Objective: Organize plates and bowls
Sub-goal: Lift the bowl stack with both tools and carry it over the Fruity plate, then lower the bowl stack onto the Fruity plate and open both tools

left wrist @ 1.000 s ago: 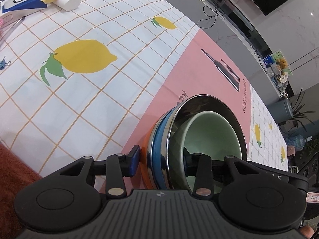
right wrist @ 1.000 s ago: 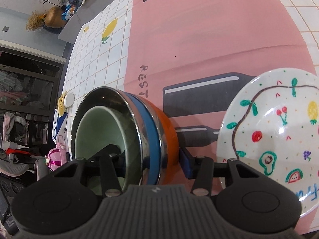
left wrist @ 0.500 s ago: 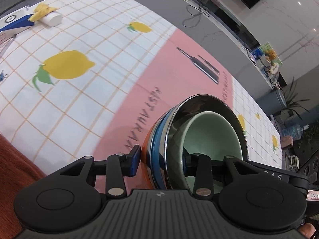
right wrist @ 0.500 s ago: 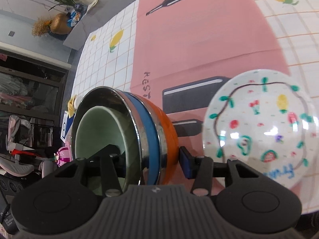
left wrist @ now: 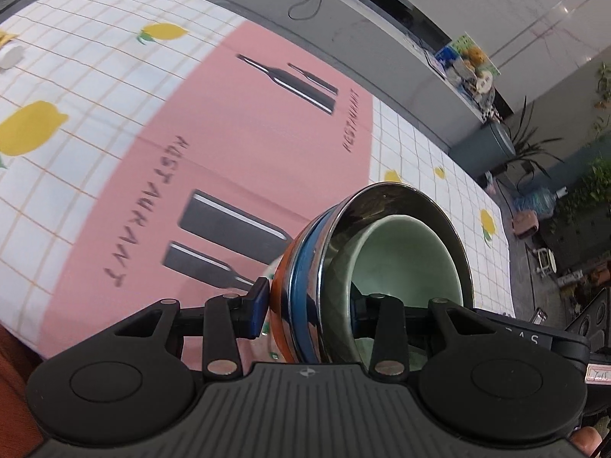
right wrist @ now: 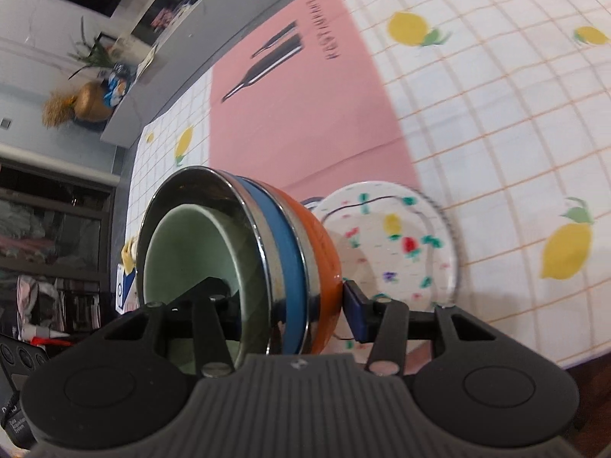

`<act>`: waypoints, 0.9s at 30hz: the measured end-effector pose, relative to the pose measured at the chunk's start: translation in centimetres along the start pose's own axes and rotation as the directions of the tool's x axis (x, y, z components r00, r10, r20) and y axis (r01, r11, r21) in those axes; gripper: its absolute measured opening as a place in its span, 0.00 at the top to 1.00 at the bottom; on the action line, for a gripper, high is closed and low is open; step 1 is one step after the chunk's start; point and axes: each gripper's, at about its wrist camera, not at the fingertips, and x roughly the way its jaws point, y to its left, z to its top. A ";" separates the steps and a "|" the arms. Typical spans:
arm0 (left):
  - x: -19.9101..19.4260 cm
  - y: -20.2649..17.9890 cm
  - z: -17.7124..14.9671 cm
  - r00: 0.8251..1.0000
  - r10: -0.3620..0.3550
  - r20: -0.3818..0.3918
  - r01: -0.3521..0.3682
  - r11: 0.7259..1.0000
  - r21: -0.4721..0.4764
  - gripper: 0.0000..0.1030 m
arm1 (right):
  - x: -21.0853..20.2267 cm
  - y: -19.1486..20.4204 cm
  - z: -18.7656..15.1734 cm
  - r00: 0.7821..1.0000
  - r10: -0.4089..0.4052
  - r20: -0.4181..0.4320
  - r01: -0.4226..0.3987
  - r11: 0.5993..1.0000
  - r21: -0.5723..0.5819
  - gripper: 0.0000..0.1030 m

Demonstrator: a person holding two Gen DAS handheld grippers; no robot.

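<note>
A nested stack of bowls [left wrist: 317, 267], orange outside, then blue, steel and a pale green one [left wrist: 404, 259] innermost, hangs tilted above the table. My left gripper [left wrist: 305, 301] is shut on its rim from one side. My right gripper [right wrist: 282, 301] is shut on the same stack [right wrist: 298, 244] from the other side. A white plate with painted fruit [right wrist: 397, 244] lies on the tablecloth just right of and below the stack in the right wrist view.
The table wears a white lemon-print cloth [right wrist: 496, 122] with a pink restaurant mat [left wrist: 229, 145]. A grey counter [left wrist: 382, 45] runs along the far edge. A white tube and yellow cloth [left wrist: 7, 53] lie at the far left.
Both grippers have lifted the bowl stack higher and carried it over the pink mat toward the painted plate, which now sits closer beneath the stack.
</note>
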 end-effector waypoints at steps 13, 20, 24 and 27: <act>3.2 -1.0 -0.7 0.998 0.030 -0.051 -0.030 1.000 0.001 0.58 | 0.6 -3.6 0.8 1.000 -0.004 -0.003 0.004 0.999 0.046 0.54; 3.8 -1.0 -0.8 0.997 0.048 -0.067 -0.049 0.999 -0.003 0.58 | 1.3 -4.0 1.0 1.000 -0.003 -0.008 0.003 0.999 0.050 0.54; 4.0 -1.0 -0.9 0.996 0.055 -0.063 -0.055 0.998 0.007 0.57 | 1.6 -4.4 0.8 1.000 0.008 -0.009 -0.007 0.998 0.058 0.54; 4.0 -1.0 -0.8 0.997 0.053 -0.059 -0.053 0.999 0.011 0.57 | 1.6 -4.3 0.8 1.000 0.009 -0.008 -0.009 0.999 0.050 0.53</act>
